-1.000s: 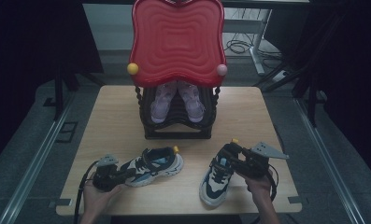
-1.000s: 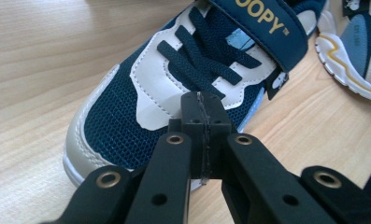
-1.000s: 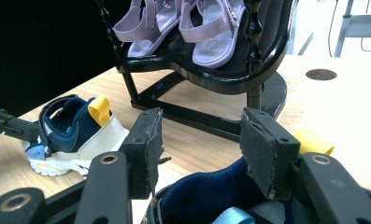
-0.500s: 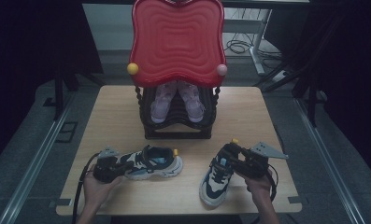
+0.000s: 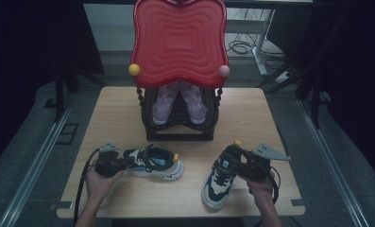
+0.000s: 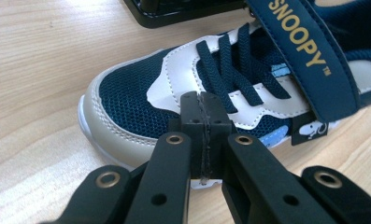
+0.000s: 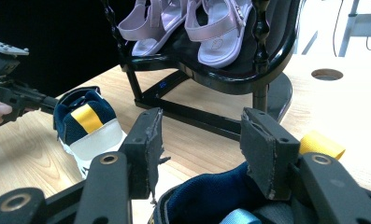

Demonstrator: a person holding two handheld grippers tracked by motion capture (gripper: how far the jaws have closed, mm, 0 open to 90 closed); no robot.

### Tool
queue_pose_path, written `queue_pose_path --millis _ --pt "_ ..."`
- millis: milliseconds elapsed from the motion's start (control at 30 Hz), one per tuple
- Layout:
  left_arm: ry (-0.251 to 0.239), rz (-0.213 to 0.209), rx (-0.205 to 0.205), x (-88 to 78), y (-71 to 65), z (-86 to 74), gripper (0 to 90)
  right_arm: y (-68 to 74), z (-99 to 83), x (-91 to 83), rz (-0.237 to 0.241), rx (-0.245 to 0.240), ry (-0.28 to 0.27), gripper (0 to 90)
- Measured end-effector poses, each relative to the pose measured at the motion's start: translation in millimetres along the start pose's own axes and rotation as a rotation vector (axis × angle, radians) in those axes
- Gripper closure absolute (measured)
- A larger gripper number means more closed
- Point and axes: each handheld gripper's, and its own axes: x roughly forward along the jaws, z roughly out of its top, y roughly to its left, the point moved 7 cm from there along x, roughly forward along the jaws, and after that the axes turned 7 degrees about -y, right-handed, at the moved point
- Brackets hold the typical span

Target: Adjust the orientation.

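On the wooden table (image 5: 114,113) two navy-and-white children's sneakers lie in front of a black shoe rack (image 5: 179,124), one at each hand. The left sneaker (image 5: 154,163) lies across the table, its toe toward the left gripper (image 5: 124,163). In the left gripper view this gripper's jaws are pressed together, pad against pad, just at the toe of the shoe — nothing is between them, and I cannot tell if the tips touch the mesh. The strap there reads "SNOOPY". The right sneaker (image 5: 220,177) lies with its heel toward the rack and its toe toward the table's near edge. The right gripper (image 5: 232,158) is at its heel end; its jaws stand apart over the open collar, with the yellow heel tab (image 7: 321,143) just beside one jaw — the pads do not press on the shoe. On the rack stands a pair of pink sandals (image 5: 178,101), under a red wavy panel (image 5: 179,40).
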Motion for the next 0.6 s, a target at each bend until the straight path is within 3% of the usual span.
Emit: queue_pose_path --millis 400,600 --pt "-0.035 0.022 -0.012 1.9 2.8 6.3 89.8 4.6 1.1 1.0 0.007 -0.005 0.002 49.2" --pt "-0.123 0.011 -0.019 -17.9 -1.8 14.0 89.6 12.6 2.5 3.6 0.023 -0.008 -0.007 51.4"
